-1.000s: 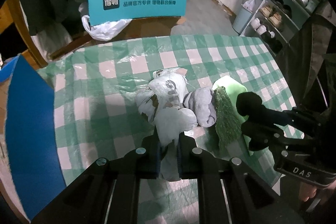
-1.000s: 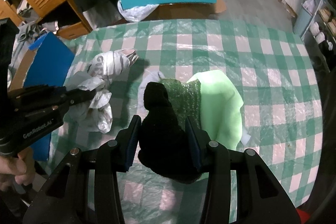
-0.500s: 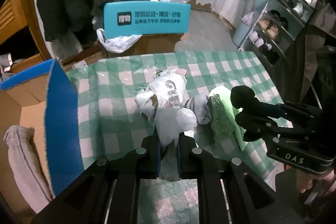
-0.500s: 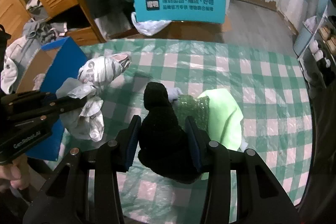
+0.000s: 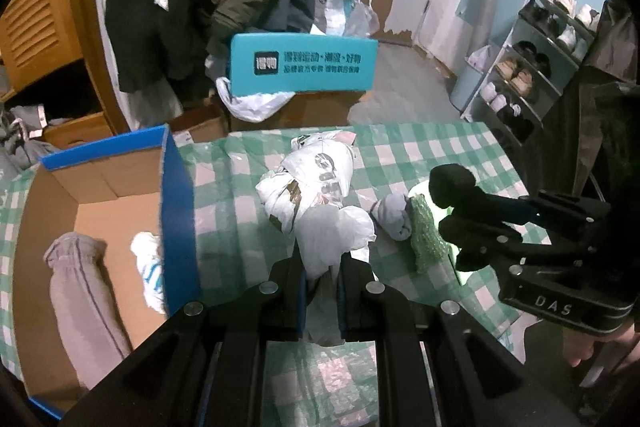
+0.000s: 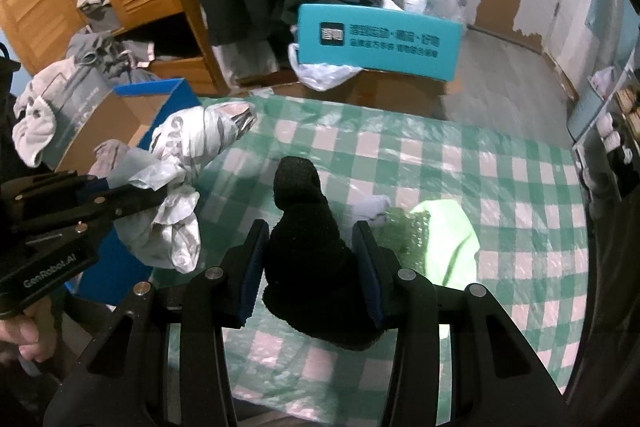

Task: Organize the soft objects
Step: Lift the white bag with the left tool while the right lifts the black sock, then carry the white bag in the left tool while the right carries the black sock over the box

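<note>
My left gripper (image 5: pixel 322 267) is shut on a knotted white plastic bag bundle (image 5: pixel 316 187) and holds it above the green checked table; the bundle also shows in the right wrist view (image 6: pixel 188 155). My right gripper (image 6: pixel 310 239) is shut on a black knit sock (image 6: pixel 304 231), lifted off the table; it also shows in the left wrist view (image 5: pixel 452 183). On the table lie a grey sock (image 5: pixel 394 217), a dark green textured cloth (image 5: pixel 426 239) and a light green cloth (image 6: pixel 452 239).
An open cardboard box with blue walls (image 5: pixel 176 211) stands at the table's left and holds a grey garment (image 5: pixel 76 291) and a white cloth (image 5: pixel 146 259). A teal box flap (image 5: pixel 304 65) stands beyond the far edge. A shoe rack (image 5: pixel 536 55) is at the right.
Both grippers have risen and drawn back with their loads. The table looks smaller and the open box at the left has come into view.
</note>
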Tool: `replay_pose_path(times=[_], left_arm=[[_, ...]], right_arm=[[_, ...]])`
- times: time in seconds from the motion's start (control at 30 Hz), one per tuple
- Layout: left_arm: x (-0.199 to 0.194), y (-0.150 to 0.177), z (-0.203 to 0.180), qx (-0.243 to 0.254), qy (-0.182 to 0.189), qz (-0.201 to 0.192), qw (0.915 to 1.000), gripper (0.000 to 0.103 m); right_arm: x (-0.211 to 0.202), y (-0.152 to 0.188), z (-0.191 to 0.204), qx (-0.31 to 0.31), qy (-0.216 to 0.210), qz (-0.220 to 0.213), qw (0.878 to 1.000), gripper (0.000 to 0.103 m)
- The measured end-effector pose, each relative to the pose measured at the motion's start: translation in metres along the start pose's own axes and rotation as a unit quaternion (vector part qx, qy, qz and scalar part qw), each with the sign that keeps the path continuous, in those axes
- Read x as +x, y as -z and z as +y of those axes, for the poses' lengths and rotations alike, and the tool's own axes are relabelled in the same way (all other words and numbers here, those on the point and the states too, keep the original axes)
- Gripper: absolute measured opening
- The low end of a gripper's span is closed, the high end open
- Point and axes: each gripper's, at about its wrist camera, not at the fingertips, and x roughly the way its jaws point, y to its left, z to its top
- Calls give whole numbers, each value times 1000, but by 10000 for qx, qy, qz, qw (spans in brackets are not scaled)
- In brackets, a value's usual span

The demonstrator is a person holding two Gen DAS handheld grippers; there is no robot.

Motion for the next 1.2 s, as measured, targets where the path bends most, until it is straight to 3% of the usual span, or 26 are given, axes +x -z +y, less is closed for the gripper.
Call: replay_pose_path(times=[0.67,1.2], left_arm=[[-51,6,54,-429,-151,-436,9980,11],[-71,16,98,-750,-411,-529,9949,11]], right_arm=[[2,-31,69,-530,-340,-108,9980,43],[14,-50,120,-891,-544,-77,9945,43]])
